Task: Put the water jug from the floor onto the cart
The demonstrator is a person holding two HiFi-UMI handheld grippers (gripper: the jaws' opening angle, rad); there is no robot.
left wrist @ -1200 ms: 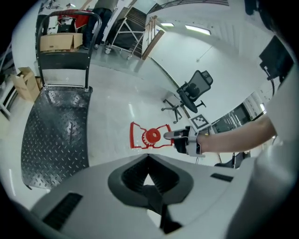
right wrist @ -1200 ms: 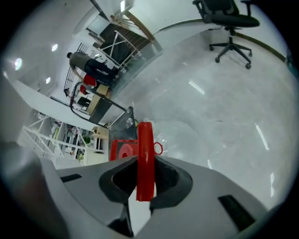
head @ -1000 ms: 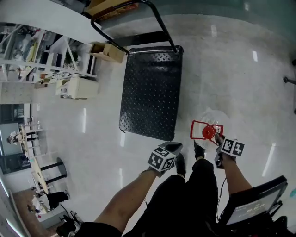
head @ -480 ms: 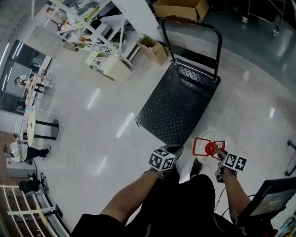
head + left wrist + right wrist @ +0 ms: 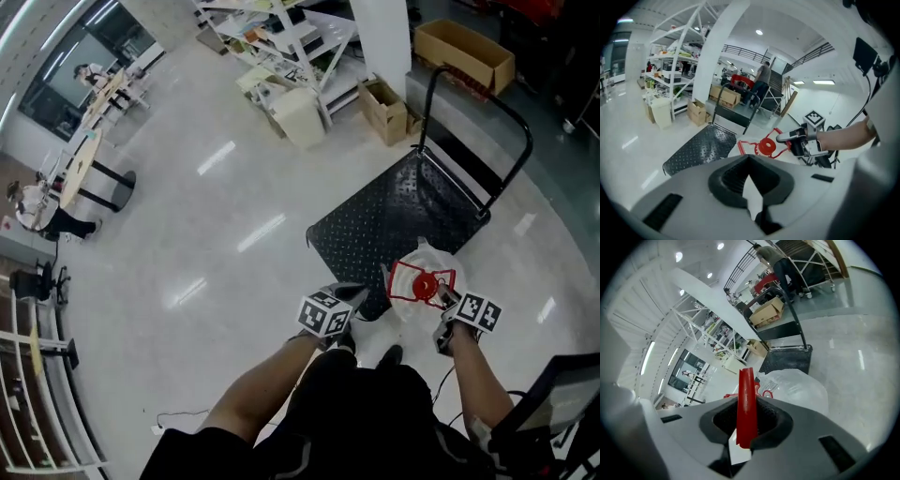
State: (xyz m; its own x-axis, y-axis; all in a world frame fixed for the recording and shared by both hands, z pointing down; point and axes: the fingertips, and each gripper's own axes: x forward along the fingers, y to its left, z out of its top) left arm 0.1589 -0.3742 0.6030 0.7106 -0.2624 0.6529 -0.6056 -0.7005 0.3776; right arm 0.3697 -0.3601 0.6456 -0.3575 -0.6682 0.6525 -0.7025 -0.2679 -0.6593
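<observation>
The right gripper [image 5: 448, 298] is clenched on the red handle [image 5: 746, 399] of the water jug [image 5: 799, 387]. The flat red strip is seen standing between the two jaws, with both pressed on its sides. The clear, round body of the jug hangs just past the gripper. A round red cap [image 5: 424, 286] is seen on top of the jug, inside the red handle frame.

The left gripper [image 5: 349, 295] is held just beside the jug, on its left, apart from it. Its jaws are seen closed together and nothing is held in them.

In the head view, the jug is seen over the near corner of the cart [image 5: 394, 225], partly over the black bumpy deck and partly over the floor [image 5: 206, 244]. Whether the jug touches the deck cannot be told. The black push bar [image 5: 497, 112] stands up at the far end of the cart.

Below the grippers, the person's bare arms and dark trousers [image 5: 366, 412] are seen.

Past the cart, an open small cardboard box [image 5: 387, 108] and a bigger cardboard box [image 5: 466, 52] are seen on the floor. A white bin [image 5: 298, 114] stands near white shelves [image 5: 291, 28]. The shiny floor is lit by bright streaks.
</observation>
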